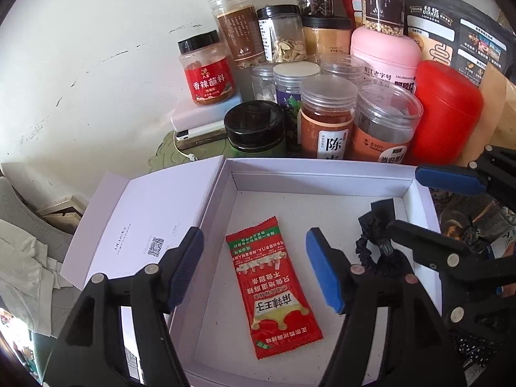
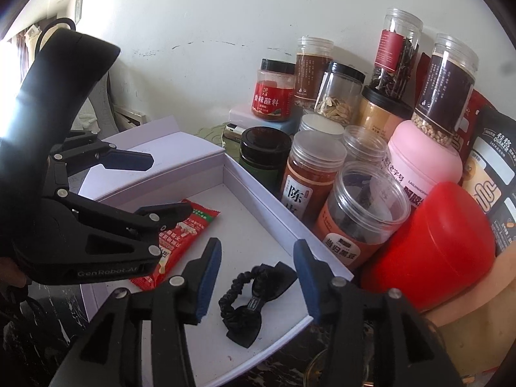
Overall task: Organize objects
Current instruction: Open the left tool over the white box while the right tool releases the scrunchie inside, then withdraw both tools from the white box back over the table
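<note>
My left tongs (image 1: 254, 267) hang part open and empty over the red sachet (image 1: 273, 285), its long axis running between the jaws, flat in the white box (image 1: 322, 174). My right tongs (image 2: 256, 282), likewise empty, straddle the black bow scrunchie (image 2: 254, 300). My left tongs cover the sachet's near end in the right view.

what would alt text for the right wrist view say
An open right gripper hovers over a black bow hair tie lying in a white box, beside a red snack packet. The open left gripper is left; jars crowd behind.
</note>
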